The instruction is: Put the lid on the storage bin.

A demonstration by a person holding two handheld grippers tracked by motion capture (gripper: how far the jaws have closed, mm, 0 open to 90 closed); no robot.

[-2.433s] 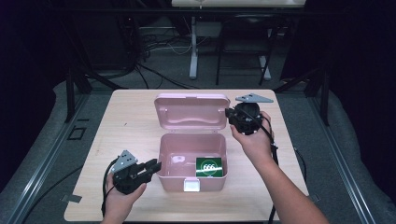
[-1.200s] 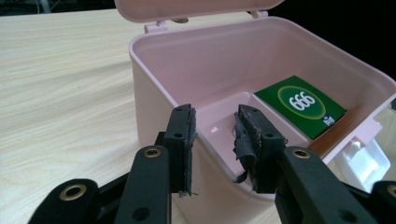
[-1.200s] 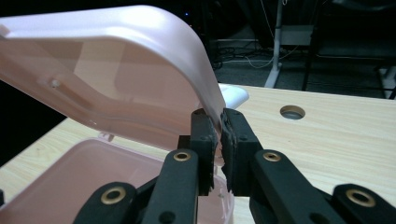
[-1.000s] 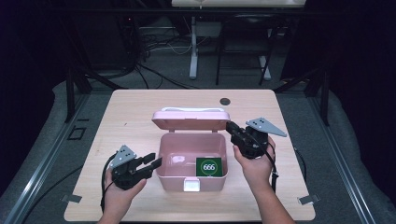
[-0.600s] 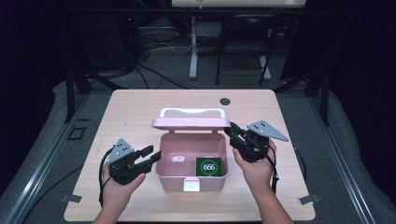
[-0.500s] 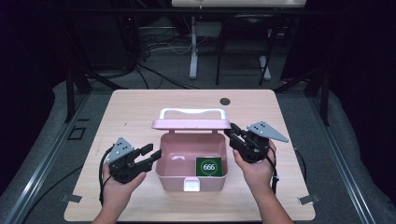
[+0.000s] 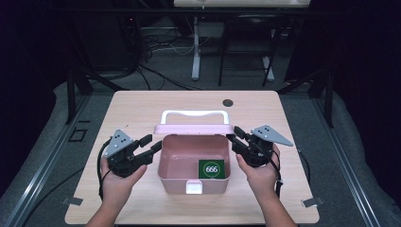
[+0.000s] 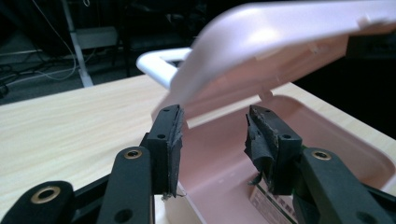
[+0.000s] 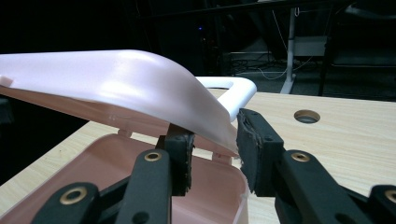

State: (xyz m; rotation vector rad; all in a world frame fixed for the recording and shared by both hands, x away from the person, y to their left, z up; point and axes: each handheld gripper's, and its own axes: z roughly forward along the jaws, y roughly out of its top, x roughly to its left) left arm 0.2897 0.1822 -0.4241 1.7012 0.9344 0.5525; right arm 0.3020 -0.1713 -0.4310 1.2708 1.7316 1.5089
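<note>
Hands come in from the near edge of the table (image 7: 142,109), one gripper each side of a pink box (image 7: 194,163) at mid-table. The left gripper (image 7: 147,144) hangs just beside the box's left wall, its jaws spread and holding nothing, having just been opening. The right gripper (image 7: 235,135) sits at the box's right rear corner, jaws likewise just opened, straddling the edge of the half-raised lid (image 7: 195,128) without pinching it. Inside lies a green card (image 7: 211,169); behind rises the lid's white handle (image 7: 194,114).
</note>
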